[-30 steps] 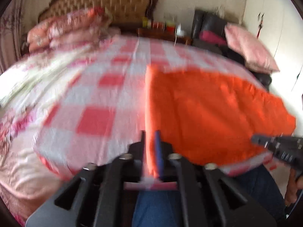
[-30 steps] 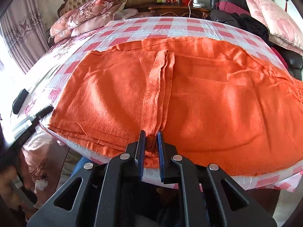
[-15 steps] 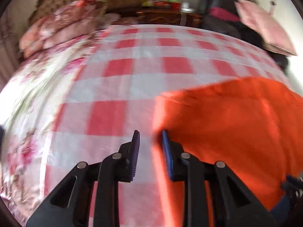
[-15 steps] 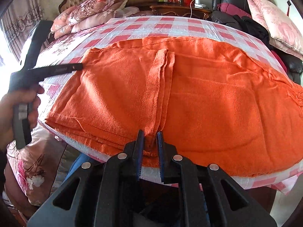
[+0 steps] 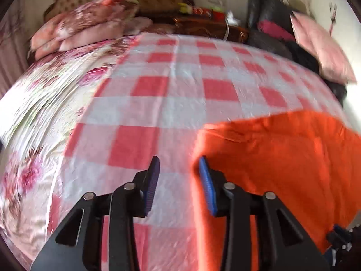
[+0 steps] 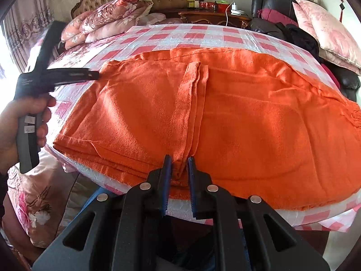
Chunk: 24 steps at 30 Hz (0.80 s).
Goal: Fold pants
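Checkered bedspread ahead of us, floral pillows far beyond. Since a second ago, our left gripper has let go of pants and spread wide, empty, its right finger at the cloth's left edge. Our right gripper stays narrow, pinching pants' near edge at centre fold. Pants lie flat across bed, ahead and right of left gripper.

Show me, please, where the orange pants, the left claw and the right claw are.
orange pants [image 6: 259, 117], right wrist view, flat upper layer.
left claw [image 5: 178, 171], left wrist view, gap between tips.
right claw [image 6: 179, 167], right wrist view, gap between tips.
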Each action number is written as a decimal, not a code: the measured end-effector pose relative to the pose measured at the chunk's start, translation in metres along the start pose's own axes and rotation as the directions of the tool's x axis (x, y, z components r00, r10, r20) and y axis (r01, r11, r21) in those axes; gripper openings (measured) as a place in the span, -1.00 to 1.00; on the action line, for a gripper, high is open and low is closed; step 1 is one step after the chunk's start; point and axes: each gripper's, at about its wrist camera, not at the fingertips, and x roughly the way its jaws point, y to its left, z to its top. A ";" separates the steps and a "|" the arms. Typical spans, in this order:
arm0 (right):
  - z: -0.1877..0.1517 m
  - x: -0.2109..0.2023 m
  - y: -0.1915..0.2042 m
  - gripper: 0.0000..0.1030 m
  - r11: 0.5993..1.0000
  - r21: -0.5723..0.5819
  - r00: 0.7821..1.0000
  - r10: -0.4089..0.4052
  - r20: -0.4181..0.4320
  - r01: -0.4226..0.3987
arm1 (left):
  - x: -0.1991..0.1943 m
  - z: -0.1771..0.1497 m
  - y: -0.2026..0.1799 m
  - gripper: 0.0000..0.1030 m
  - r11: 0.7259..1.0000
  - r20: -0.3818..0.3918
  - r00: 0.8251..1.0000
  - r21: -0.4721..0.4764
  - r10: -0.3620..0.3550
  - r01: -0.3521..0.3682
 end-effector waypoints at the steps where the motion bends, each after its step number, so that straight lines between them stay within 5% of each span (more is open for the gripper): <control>1: 0.000 0.000 -0.001 -0.76 1.000 0.004 1.000 0.007 -0.001 -0.007 | -0.012 -0.004 0.004 -0.32 0.999 0.027 0.999 -0.033 -0.026 0.027; 6: -0.001 0.000 -0.003 -0.76 1.000 0.016 1.000 0.027 0.009 -0.027 | -0.068 -0.052 -0.012 -0.41 0.994 0.114 0.989 -0.029 -0.097 0.101; 12: -0.005 0.000 -0.006 -0.75 0.999 0.022 0.999 0.047 0.028 -0.047 | -0.071 -0.105 -0.053 -0.41 0.992 0.053 0.998 0.121 -0.047 0.040; 17: -0.005 0.000 -0.011 -0.74 0.996 0.039 0.997 0.073 0.027 -0.074 | -0.060 -0.109 -0.047 -0.40 0.994 0.049 0.999 0.112 -0.007 0.002; 19: -0.005 -0.001 -0.013 -0.73 0.995 0.047 0.996 0.087 0.028 -0.088 | -0.060 -0.108 -0.038 -0.33 0.997 0.047 0.999 0.071 0.012 -0.016; 24: 0.015 -0.037 -0.022 -0.70 0.994 0.060 0.989 0.089 0.119 -0.096 | -0.064 -0.113 0.004 -0.34 0.980 0.047 0.987 -0.120 -0.156 0.160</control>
